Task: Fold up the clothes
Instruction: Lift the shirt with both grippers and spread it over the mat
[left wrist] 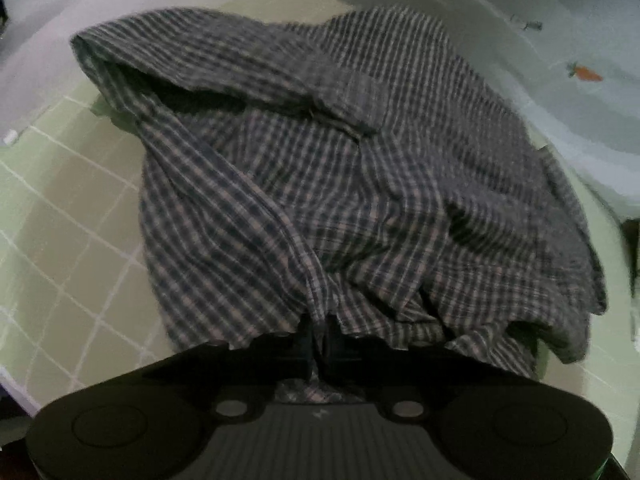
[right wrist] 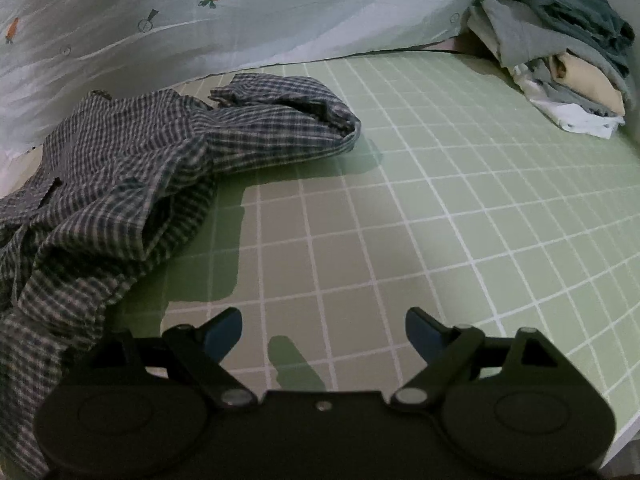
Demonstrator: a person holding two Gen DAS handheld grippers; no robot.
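Observation:
A dark blue and white checked shirt (left wrist: 340,184) fills the left wrist view, bunched and draped in front of the camera. My left gripper (left wrist: 320,340) is shut on a fold of its edge, and the cloth hides most of the fingers. In the right wrist view the same checked shirt (right wrist: 132,168) lies crumpled on the left of the green checked sheet (right wrist: 460,208), one sleeve (right wrist: 288,120) stretched out to the right. My right gripper (right wrist: 324,330) hovers low over bare sheet to the right of the shirt, open, with nothing between its blue-tipped fingers (right wrist: 224,330).
A pale blue quilt with carrot prints (right wrist: 200,20) lies bunched along the far side. A stack of folded clothes (right wrist: 560,60) sits at the far right corner of the sheet. The sheet's right edge (right wrist: 624,408) drops off near my right gripper.

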